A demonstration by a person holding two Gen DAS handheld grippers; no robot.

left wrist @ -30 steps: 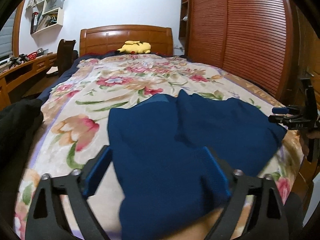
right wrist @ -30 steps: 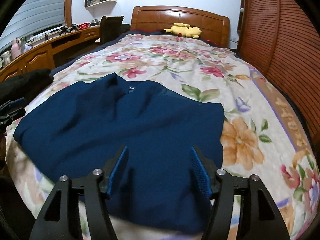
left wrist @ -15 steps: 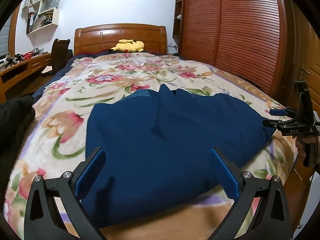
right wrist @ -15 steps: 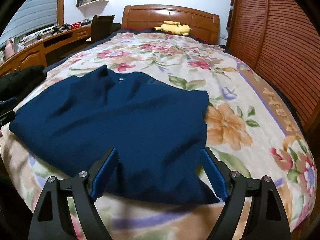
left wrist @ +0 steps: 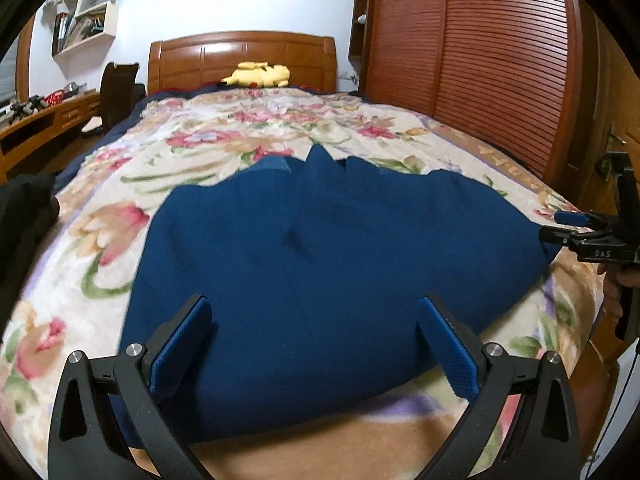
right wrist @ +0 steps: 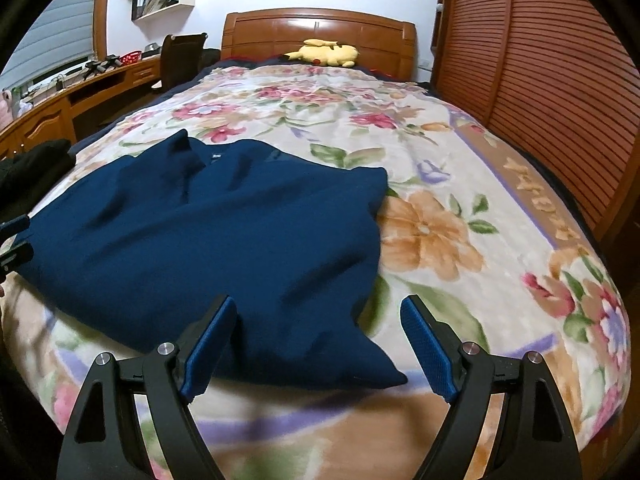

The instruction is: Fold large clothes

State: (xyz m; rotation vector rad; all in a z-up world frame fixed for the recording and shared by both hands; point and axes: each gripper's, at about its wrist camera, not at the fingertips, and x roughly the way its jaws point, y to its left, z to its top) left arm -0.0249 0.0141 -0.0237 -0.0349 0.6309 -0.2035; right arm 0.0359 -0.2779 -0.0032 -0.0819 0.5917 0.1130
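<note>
The blue sweater (left wrist: 320,272) lies flat on the bed (right wrist: 460,184), collar toward the headboard (left wrist: 240,60), its long side running across the foot end. The left hand-held gripper (left wrist: 316,344) hovers released over the sweater's near hem, the right hand-held gripper (right wrist: 320,340) released at the sweater's near right corner; each arm is nearest its own side. Beyond the collar, bare floral bedding leaves plenty of room for a fold.
</note>
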